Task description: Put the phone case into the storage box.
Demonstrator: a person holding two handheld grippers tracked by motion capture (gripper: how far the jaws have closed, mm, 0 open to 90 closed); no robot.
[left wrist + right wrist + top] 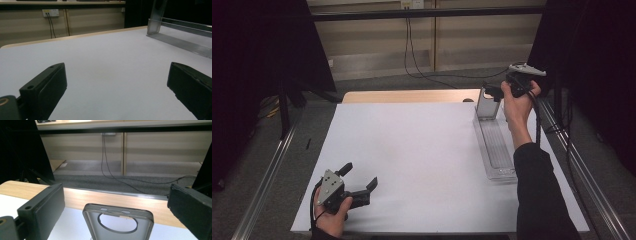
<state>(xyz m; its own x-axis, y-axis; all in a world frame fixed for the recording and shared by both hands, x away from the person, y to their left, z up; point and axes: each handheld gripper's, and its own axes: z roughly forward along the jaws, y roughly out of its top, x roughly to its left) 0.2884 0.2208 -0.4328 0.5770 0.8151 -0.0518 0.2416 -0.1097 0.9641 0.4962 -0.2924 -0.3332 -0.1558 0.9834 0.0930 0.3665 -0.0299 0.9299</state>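
A translucent grey phone case with a round camera hole stands upright at the far end of a clear plastic rack on the right of the table. My right gripper hovers over the case's top edge. In the right gripper view the case rises between the wide-apart jaws without touching either, and the right gripper is open. My left gripper rests low at the near left of the white sheet, open with nothing in it. From the left gripper the case and rack show far off at upper right.
A white sheet covers most of the wooden table. Metal rails run along both sides. Cables trail over the grey floor behind the table, below a wall socket. Dark curtains stand at both sides.
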